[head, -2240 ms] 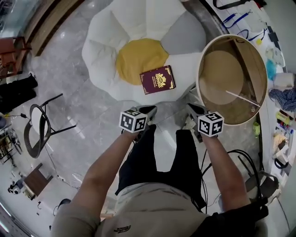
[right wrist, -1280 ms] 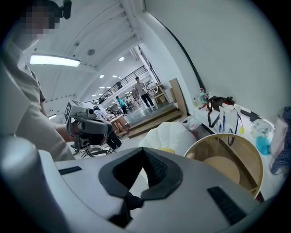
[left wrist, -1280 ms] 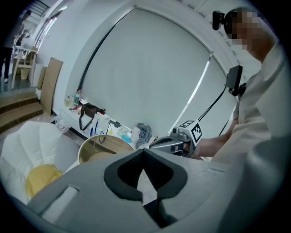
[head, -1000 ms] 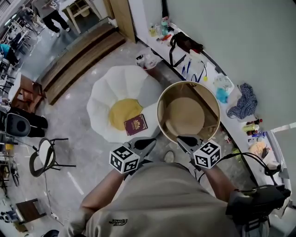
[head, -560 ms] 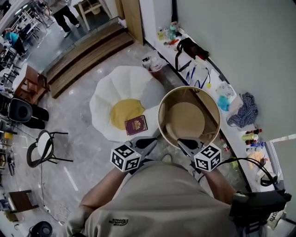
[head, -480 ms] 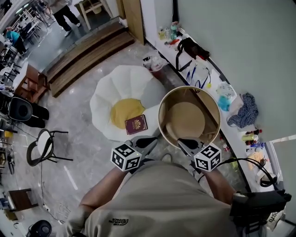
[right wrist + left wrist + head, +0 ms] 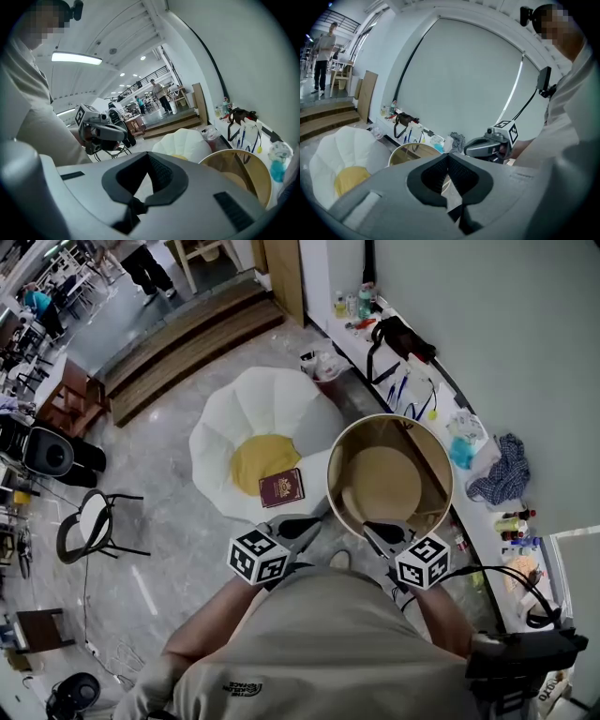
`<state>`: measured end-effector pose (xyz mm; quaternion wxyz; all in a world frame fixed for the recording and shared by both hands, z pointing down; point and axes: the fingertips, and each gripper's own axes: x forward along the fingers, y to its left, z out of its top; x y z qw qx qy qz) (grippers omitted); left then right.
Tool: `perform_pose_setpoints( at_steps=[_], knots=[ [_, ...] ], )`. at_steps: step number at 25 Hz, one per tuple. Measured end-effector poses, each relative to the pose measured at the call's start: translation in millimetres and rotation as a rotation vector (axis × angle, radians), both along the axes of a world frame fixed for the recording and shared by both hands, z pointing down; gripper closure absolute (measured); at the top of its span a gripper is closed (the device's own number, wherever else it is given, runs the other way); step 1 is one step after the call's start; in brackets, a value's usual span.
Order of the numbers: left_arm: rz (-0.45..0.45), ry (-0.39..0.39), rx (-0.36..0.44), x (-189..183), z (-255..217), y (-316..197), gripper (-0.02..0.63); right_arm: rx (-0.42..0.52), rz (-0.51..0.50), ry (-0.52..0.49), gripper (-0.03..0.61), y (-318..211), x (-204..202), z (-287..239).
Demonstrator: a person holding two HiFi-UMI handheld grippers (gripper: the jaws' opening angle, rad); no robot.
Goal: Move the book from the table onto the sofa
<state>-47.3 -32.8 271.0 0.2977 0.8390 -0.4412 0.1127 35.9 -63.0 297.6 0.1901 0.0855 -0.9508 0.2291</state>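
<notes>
Marble floor [image 7: 159, 507]: book [image 7: 281, 487] already lies on the white sofa [image 7: 234, 418], round table [image 7: 380, 486] bare, left gripper [image 7: 309, 523] and right gripper [image 7: 373, 531] both closed on nothing, so task judged complete.

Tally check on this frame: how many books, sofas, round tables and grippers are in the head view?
book: 1, lying on the sofa
sofa: 1
round table: 1
grippers: 2, left gripper and right gripper, both shut and empty
Total: 5
</notes>
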Motion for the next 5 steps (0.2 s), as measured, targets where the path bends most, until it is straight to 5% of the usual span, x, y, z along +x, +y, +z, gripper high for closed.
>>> perform_pose_setpoints(
  at_steps=[5],
  knots=[
    [-0.001,0.009,-0.009,1.5,5.9,-4.3,0.606,-0.002,0.004,0.014,0.566,-4.8,3.1,5.8]
  ],
)
